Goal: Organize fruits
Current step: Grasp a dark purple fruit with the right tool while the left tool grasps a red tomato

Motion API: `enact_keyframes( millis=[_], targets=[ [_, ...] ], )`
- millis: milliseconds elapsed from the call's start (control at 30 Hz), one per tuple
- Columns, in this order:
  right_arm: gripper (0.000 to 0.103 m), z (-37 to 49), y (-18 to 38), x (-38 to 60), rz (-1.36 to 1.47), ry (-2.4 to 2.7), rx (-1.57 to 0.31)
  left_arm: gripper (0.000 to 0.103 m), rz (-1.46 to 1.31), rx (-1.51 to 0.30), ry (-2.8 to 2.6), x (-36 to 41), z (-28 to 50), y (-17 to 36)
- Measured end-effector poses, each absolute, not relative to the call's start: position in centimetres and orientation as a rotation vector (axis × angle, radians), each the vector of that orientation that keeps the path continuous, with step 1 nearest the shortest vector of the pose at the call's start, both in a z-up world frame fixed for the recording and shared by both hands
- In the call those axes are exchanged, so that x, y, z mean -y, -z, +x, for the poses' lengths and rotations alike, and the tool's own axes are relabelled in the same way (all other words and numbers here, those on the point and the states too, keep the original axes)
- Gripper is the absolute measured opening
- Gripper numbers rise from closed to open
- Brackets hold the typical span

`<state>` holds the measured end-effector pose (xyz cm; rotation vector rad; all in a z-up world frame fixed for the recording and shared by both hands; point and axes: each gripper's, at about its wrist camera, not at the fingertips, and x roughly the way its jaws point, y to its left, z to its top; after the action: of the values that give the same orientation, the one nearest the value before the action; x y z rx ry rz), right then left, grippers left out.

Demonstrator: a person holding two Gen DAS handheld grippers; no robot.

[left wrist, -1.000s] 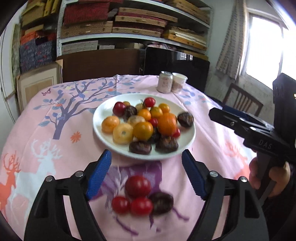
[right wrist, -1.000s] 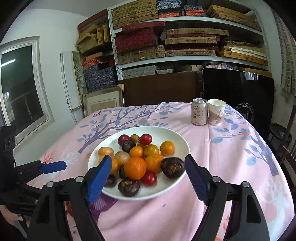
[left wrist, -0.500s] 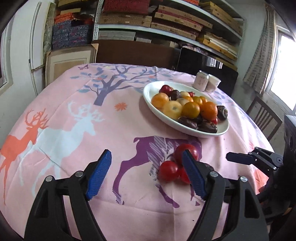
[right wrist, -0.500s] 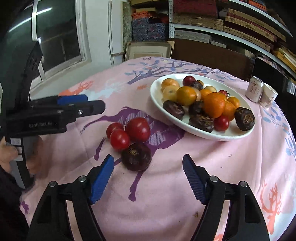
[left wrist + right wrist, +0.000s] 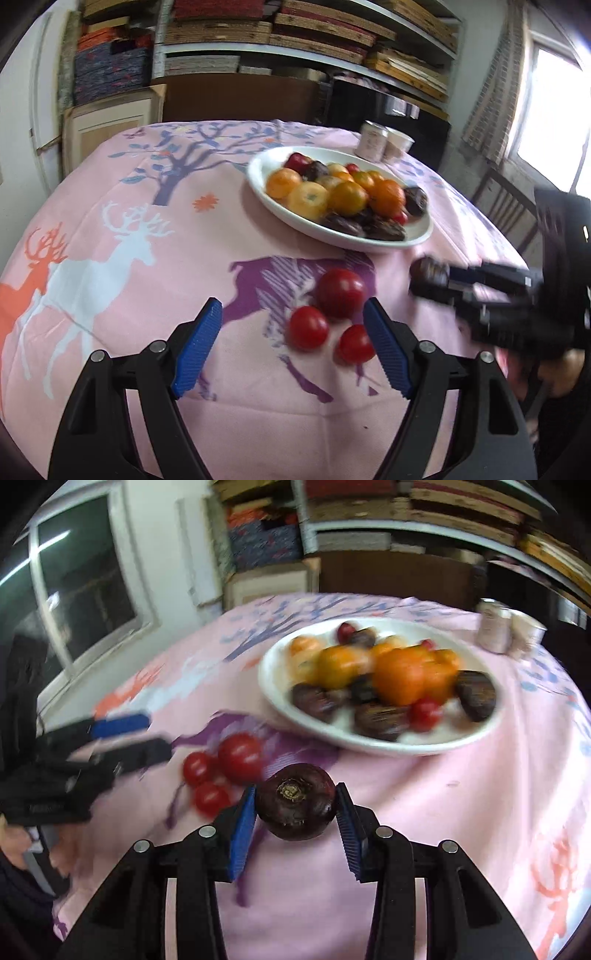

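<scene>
My right gripper (image 5: 295, 808) is shut on a dark purple mangosteen (image 5: 295, 806) and holds it just above the pink cloth; it also shows in the left wrist view (image 5: 430, 271). Three red tomatoes (image 5: 341, 291) lie on the cloth in front of my left gripper (image 5: 293, 347), which is open and empty just short of them; they also show in the right wrist view (image 5: 240, 757). A white plate (image 5: 266, 166) piled with oranges, tomatoes and mangosteens stands beyond; it also shows in the right wrist view (image 5: 424, 744).
A drink can (image 5: 371, 140) and a paper cup (image 5: 399, 142) stand behind the plate. The round table has a pink deer-print cloth (image 5: 110, 240). Shelves of boxes, a dark cabinet and a chair (image 5: 506, 206) stand around it.
My right gripper has closed on the mangosteen that lay beside the tomatoes and lifted it slightly. My left gripper has shifted so the tomatoes sit between its fingers' line.
</scene>
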<state>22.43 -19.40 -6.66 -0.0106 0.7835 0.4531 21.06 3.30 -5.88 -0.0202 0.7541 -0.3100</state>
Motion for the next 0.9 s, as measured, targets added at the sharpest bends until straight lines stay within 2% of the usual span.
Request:
enact_keyframes(
  millis=[200,367,400,467,500,533,567,900],
  targets=[
    [0.043,22.5,6.7,22.1,0.035,-0.407,-0.774,0.076,0.102,-0.781,0.317,-0.8,20.9,6.7],
    [0.043,22.1,6.4,21.3,-0.009,-0.429,-0.751,0.071,0.041,-0.824,0.24,-2.5,22.0,7.3],
    [0.043,22.0,6.2,21.6,-0.008,-0.431,-0.75,0.068,0.035,-0.846,0.24,-2.6,22.3,7.6],
    [0.043,22.1,6.2,21.6,-0.004,-0.432,-0.752,0.054,0.055,-0.881,0.253,-2.0,22.8,8.2],
    [0.043,22.1,6.2,21.6,-0.003,-0.432,-0.753,0.05,0.076,-0.897,0.264,-1.6,22.9,8.5],
    [0.043,22.1,6.1,21.7,-0.002,-0.43,-0.753,0.038,0.085,-0.902,0.272,-1.3,22.9,8.6],
    [0.043,22.1,6.1,21.7,-0.002,-0.429,-0.752,0.036,0.09,-0.904,0.266,-1.2,23.0,8.7],
    [0.043,22.1,6.2,21.4,-0.006,-0.427,-0.753,0.035,0.073,-0.903,0.266,-1.3,23.7,8.8]
  ],
)
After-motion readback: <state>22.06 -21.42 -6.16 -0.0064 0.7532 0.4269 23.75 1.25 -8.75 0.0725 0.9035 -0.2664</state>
